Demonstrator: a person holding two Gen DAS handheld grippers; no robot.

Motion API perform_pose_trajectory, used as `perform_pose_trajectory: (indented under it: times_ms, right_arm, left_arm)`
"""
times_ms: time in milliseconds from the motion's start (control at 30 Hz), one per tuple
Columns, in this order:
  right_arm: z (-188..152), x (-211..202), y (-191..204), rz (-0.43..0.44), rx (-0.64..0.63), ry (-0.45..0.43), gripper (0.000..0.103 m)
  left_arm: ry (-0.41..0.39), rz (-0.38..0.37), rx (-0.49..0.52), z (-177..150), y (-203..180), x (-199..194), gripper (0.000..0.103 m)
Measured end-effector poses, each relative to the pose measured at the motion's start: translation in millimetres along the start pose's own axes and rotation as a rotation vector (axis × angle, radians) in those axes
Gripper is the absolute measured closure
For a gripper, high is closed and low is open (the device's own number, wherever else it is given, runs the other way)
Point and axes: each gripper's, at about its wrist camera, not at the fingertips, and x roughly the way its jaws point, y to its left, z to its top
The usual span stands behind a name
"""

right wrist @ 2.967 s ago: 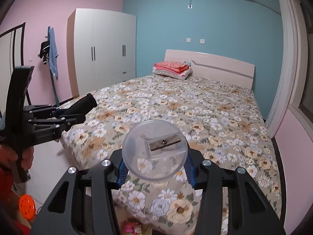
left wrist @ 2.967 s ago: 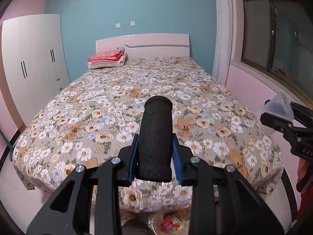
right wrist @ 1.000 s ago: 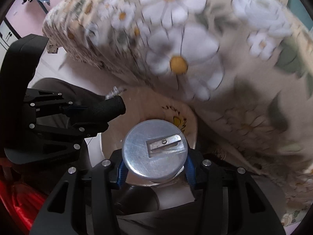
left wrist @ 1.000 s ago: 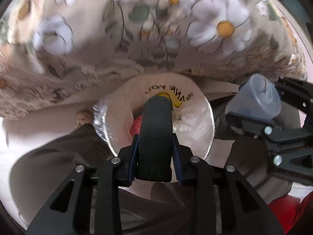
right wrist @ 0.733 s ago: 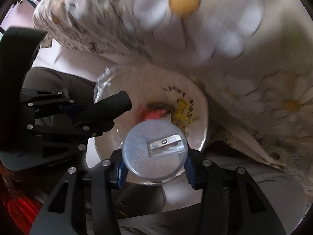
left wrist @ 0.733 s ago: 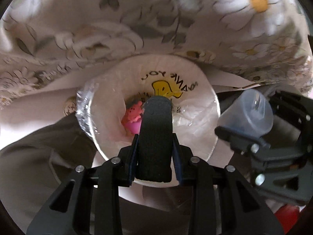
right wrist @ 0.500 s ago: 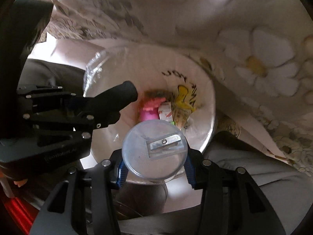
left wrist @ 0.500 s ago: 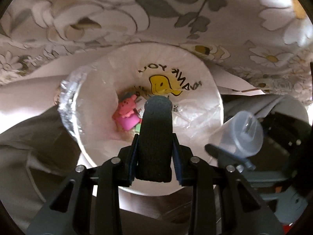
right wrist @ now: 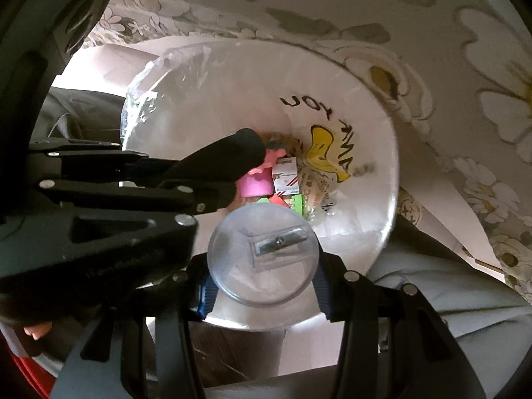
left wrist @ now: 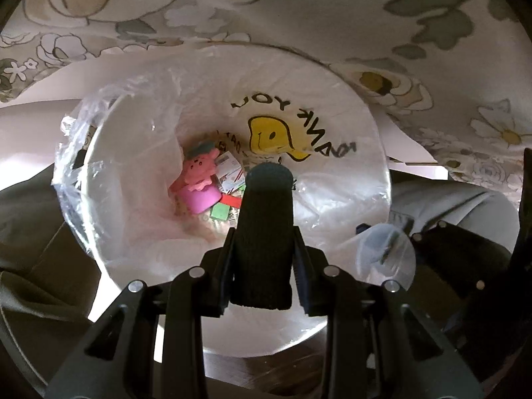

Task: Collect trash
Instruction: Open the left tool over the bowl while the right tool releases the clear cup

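The mouth of the white bin (left wrist: 372, 153) is lying open below both tools, its clear liner (left wrist: 99, 153) bunching along the left rim. The floral bedspread (left wrist: 332, 10) is overhanging the far rim, closing the way from that side. The black foam cylinder (left wrist: 266, 232) and the clear round sharpener (right wrist: 262, 256) are sitting side by side over the near rim, each hand-held gripper crowding the other. Pink and green trash (left wrist: 199, 186) is covering the bin's bottom.

A floral bedspread (left wrist: 299, 10) hangs over the scene, with grey fabric (right wrist: 449, 282) below it.
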Motion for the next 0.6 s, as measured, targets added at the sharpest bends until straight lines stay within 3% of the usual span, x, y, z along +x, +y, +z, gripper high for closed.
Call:
perform_pose_trajectory:
  times_ms: [500,567,600]
  right_arm:
    - [9.2,37.8,-18.8,0.068,0.122,0.054,0.053]
    - [10.8,41.2,-19.1,0.059,0.127,0.065,0.053]
    - [11.1,43.2,-19.2,0.056,0.127,0.074,0.052]
  left_arm:
    - [0.026,-0.002,-0.048,9.3,7.3,19.2,0.07]
    - [0.025,-0.005,-0.054,10.3,6.0,18.1,0.065]
    - [0.026,0.001,-0.057,10.4,5.8,17.7,0.058]
